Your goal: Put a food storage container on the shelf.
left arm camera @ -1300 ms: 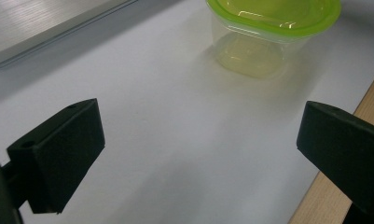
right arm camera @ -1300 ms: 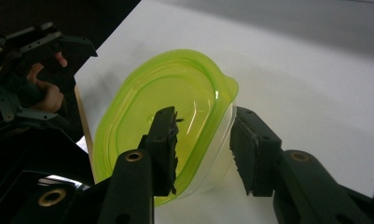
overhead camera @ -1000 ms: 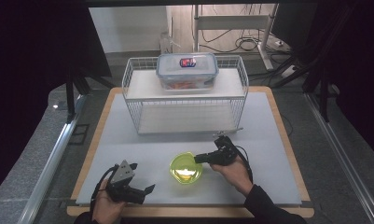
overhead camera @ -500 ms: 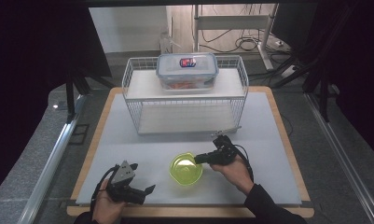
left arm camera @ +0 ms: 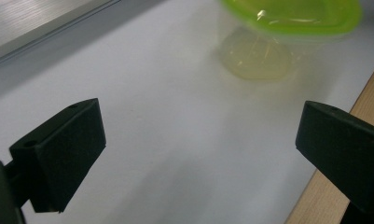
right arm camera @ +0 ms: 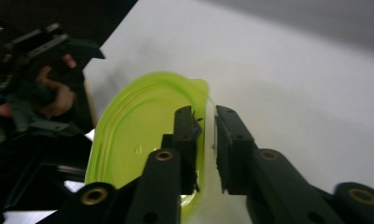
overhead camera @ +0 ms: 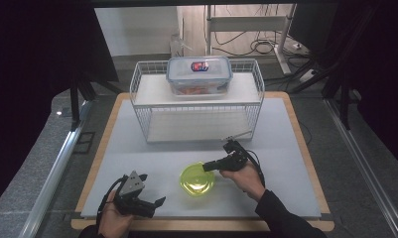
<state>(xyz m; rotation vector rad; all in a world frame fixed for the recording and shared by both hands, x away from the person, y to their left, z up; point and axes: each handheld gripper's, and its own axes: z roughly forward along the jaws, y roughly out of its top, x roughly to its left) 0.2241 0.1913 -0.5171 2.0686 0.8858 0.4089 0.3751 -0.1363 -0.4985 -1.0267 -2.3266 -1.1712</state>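
While my right claw (right arm camera: 205,126) pinched the green bowl's (overhead camera: 197,179) rim near the bench's (overhead camera: 286,148) front edge, my left claw (left arm camera: 198,149) hung released; lifting it remained, I judged.

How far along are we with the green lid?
Done: the right gripper has its jaws on the rim of the green lid, which the left gripper view shows raised off the mat. In hand: the lid hangs low near the front edge. Left: carrying it anywhere; the box on the rack already has a lid. The left gripper rests open, idle.
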